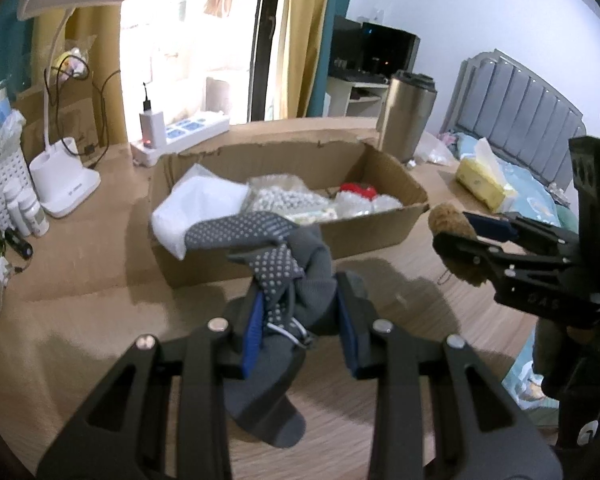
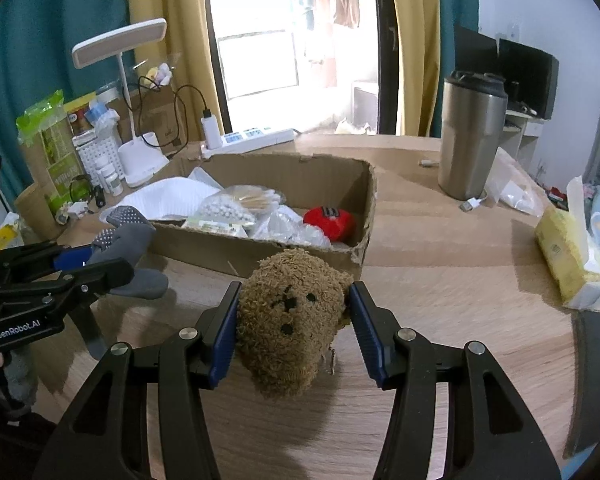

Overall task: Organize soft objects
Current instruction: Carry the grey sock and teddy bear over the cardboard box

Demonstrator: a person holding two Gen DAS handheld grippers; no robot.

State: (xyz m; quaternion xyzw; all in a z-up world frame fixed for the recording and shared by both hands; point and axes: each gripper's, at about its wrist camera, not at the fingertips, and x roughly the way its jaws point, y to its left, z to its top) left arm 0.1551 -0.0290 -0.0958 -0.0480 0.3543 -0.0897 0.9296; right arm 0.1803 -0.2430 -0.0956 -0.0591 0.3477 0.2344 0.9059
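**Inspector:** Between the blue pads of the right gripper [image 2: 292, 322] sits the brown plush bear head [image 2: 290, 320], face toward the camera. Pads press both sides; the toy is clamped and hangs clear of the wooden table [image 2: 440, 280].

**Assistant:** And the other item?

**Inspector:** The left gripper [image 1: 300, 320] is closed on a bunched pair of grey socks [image 1: 296, 292] with white grip dots. One toe end sticks up and forward past the fingertips; the other droops below the jaws toward the tabletop. Long axis runs roughly along the gripper's pointing line.

**Assistant:** Where does the destination lie?

**Inspector:** The open cardboard box [image 2: 260, 248] stands directly ahead of both tools, its near wall just beyond the held items. It already holds a white cloth [image 2: 168, 198], bagged beads [image 2: 224, 208], clear packets and a red soft item [image 2: 330, 222].

**Assistant:** Which hand is nearer?

**Inspector:** Judged from both views, they are about level with each other. The socks face the box's left half, near the white cloth; the bear faces the right half, near the red item. Free floor shows at the right end, so the bear has the easier drop.

**Assistant:** Risks?

**Inspector:** The drooping sock end could catch on the torn near wall unless carried over it high enough. Surroundings: a steel tumbler [image 2: 472, 136], a yellow tissue pack [image 2: 568, 256], a white desk lamp [image 2: 136, 92] and a power strip [image 2: 256, 136], all well apart from the path.
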